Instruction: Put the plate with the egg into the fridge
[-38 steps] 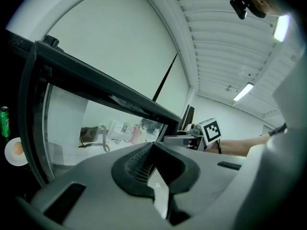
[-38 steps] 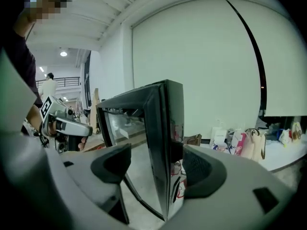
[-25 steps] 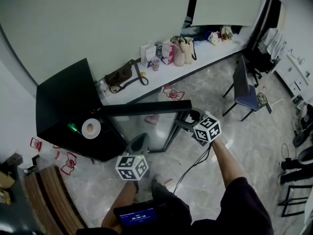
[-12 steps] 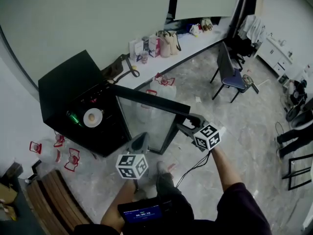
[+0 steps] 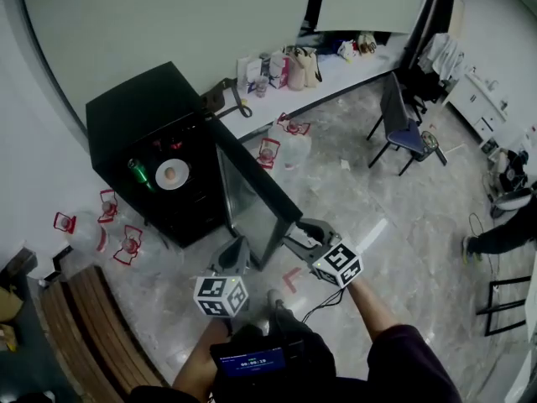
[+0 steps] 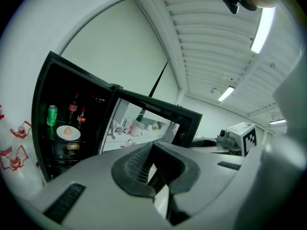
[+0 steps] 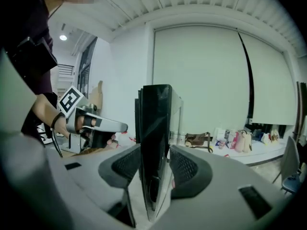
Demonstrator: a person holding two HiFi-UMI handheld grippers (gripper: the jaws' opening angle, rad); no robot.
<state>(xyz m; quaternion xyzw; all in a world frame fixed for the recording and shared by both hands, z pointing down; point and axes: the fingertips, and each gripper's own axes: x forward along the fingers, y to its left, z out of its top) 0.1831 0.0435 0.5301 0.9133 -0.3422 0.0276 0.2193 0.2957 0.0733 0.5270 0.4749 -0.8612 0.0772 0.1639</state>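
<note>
The white plate (image 5: 172, 174) with the egg (image 5: 170, 173) rests on a shelf inside the open black fridge (image 5: 134, 112). In the left gripper view the plate (image 6: 68, 132) and egg (image 6: 67, 131) sit below a green can. The fridge's glass door (image 5: 252, 196) stands swung out. My right gripper (image 5: 289, 240) straddles the door's free edge (image 7: 154, 143), and its jaws are closing on it; the right gripper (image 7: 153, 171) has a pad on either side of the edge. My left gripper (image 5: 237, 254) hangs shut and empty beside the door, and the left gripper (image 6: 153, 169) faces the fridge.
Red-handled water jugs (image 5: 117, 242) stand on the floor left of the fridge and more behind the door (image 5: 281, 141). A long white counter (image 5: 336, 70) with bags runs along the back wall. A blue chair (image 5: 407, 137) is at the right, a wooden bench (image 5: 75, 334) at the lower left.
The door's free edge and my right gripper have swung down and left in the head view. The right jaws have narrowed round the edge. The left gripper stays shut.
</note>
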